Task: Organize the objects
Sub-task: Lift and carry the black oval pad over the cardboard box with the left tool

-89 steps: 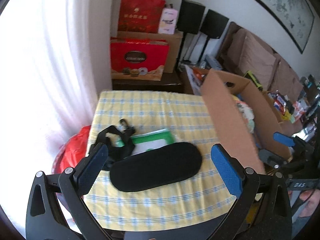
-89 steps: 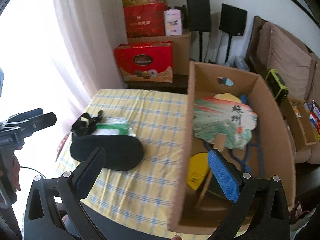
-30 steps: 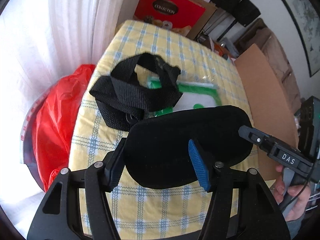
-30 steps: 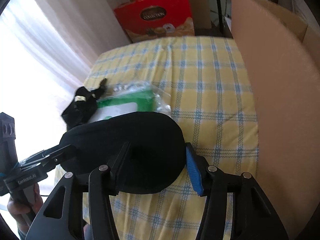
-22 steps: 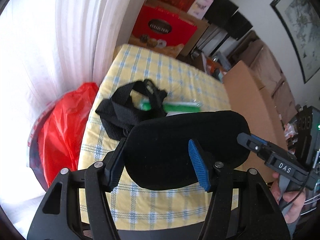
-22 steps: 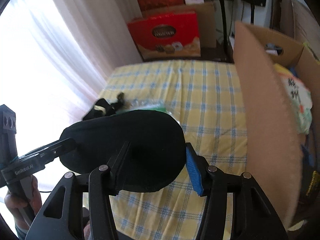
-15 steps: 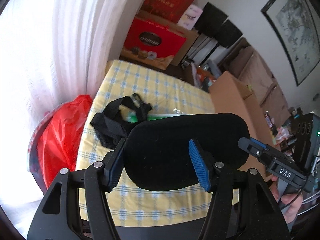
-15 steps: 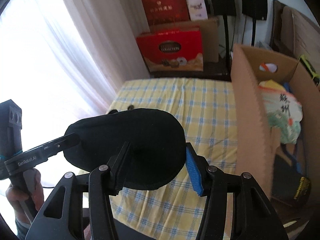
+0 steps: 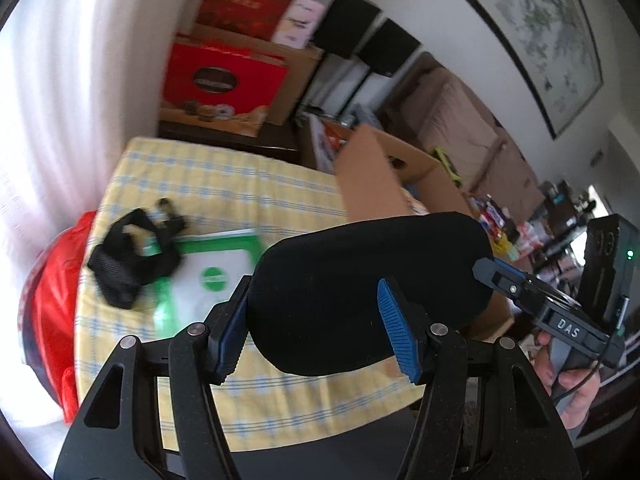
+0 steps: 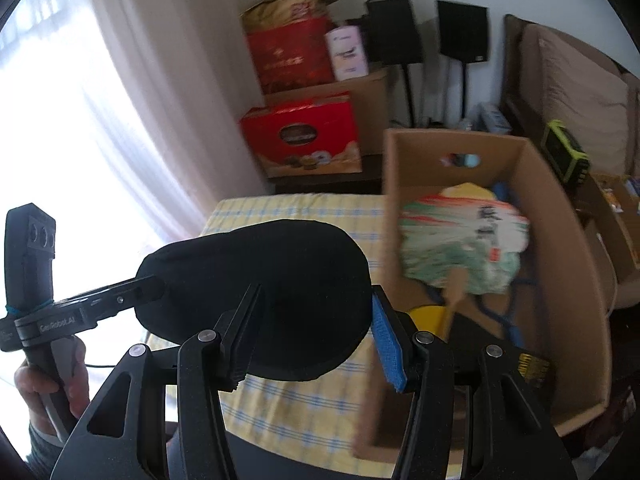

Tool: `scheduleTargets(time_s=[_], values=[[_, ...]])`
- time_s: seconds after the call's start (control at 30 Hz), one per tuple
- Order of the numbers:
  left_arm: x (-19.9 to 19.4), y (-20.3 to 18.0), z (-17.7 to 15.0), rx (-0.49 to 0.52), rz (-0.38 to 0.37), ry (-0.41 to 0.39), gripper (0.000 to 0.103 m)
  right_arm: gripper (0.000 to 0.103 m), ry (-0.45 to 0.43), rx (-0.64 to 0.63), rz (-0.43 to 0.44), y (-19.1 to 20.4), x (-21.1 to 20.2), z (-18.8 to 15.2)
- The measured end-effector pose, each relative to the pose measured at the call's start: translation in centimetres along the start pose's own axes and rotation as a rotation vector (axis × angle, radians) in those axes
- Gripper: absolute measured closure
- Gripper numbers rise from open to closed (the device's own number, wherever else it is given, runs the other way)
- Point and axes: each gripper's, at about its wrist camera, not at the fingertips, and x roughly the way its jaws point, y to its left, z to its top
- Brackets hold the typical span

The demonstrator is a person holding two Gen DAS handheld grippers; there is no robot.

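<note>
I have the desk (image 9: 208, 184) under its yellow checked cloth in both views, with the open cardboard box (image 10: 560, 240) standing at its right edge. The box already holds a painted paper fan (image 10: 460, 240) and some yellow and blue items beneath it that I cannot identify.

The black oval pad (image 9: 360, 288) is off the desk and in the air, roughly level, carried between both tools. My left hand-held gripper (image 9: 316, 324) pinches one end of it, and my right hand-held gripper (image 10: 316, 336) pinches the other; each has its fingers pressed into the soft edge.

On the cloth to the left lie a green-and-white packet (image 9: 208, 276) and, touching its far corner, a bundled black strap (image 9: 128, 256). Neither is in the box yet.

I judge the step in hand to be the carry of the pad toward the box. The next move calls for bringing both hands rightward together, clearing the near cardboard wall, lowering the pad over the fan, then letting go with both at once so it does not swing or fold.
</note>
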Motion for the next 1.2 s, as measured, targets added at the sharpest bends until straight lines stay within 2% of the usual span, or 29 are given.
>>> scheduleTargets(time_s=[0.4, 0.63, 0.83, 1.07, 1.2], values=[[4.6, -10.3, -0.3, 0.144, -0.057, 0.085, 0.044, 0.049, -0.025, 0.128, -0.109, -9.3, -3.9, -0.3], [7.9, -14.0, -1.2, 0.178, -0.095, 0.162, 0.044, 0.049, -0.017, 0.177, -0.163, -14.2, -4.7, -0.4], [10.0, -16.7, -2.3, 0.22, -0.101, 0.198, 0.044, 0.049, -0.007, 0.194, -0.22, -17.5, -4.1, -0.2], [11.8, -19.0, -2.9, 0.246, -0.098, 0.224, 0.044, 0.048, 0.017, 0.228, -0.238, -20.8, -2.4, 0.2], [13.0, -19.4, -2.8, 0.248, -0.097, 0.249, 0.04, 0.045, 0.056, 0.221, -0.255, -21.9, -0.7, 0.8]])
